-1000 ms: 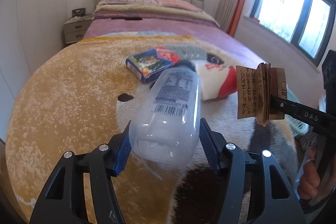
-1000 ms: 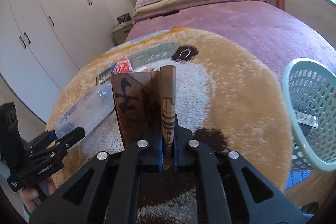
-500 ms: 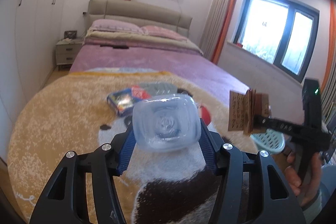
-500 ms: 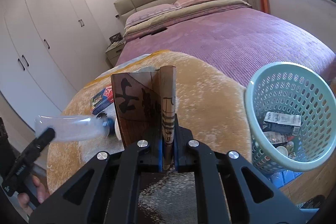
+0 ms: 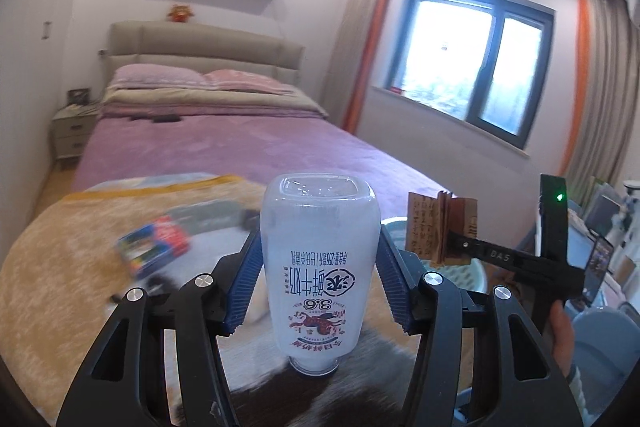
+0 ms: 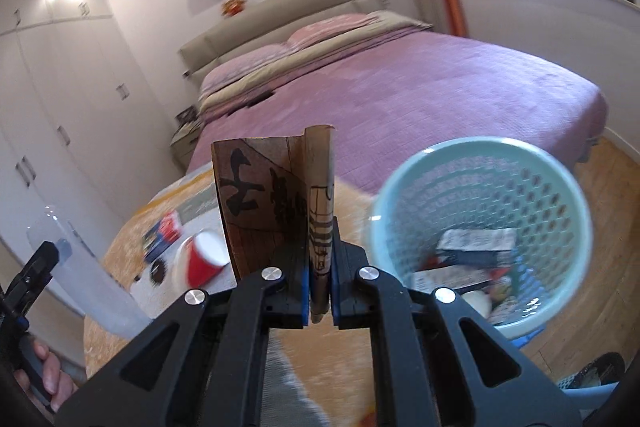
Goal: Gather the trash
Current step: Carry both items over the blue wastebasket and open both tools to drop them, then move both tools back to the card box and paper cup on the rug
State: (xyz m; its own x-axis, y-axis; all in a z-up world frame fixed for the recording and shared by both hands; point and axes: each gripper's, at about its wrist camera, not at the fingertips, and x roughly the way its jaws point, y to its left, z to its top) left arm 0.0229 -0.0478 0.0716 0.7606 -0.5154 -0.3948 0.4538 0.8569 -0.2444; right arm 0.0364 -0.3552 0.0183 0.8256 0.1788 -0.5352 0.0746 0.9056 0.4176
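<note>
My left gripper (image 5: 318, 281) is shut on a clear plastic milk bottle (image 5: 318, 259), held upside down with its neck toward me, above the round rug. The bottle also shows at the left of the right wrist view (image 6: 76, 275). My right gripper (image 6: 320, 291) is shut on a folded brown paper bag (image 6: 276, 203), held upright; the bag shows in the left wrist view (image 5: 440, 227) to the right of the bottle. A pale green mesh trash basket (image 6: 480, 183) with several wrappers inside sits just right of the right gripper.
A blue and red box (image 5: 154, 243) and a red and white paper cup (image 6: 200, 263) lie on the tan animal-face rug (image 5: 68, 247). A bed with a purple cover (image 6: 440, 87) fills the background. White wardrobes (image 6: 52, 131) stand left, a window (image 5: 476, 67) right.
Both grippers have lifted and tilted up, so the views show more room and less rug. The bottle now points upside down. The right gripper with the bag has come closer to the basket.
</note>
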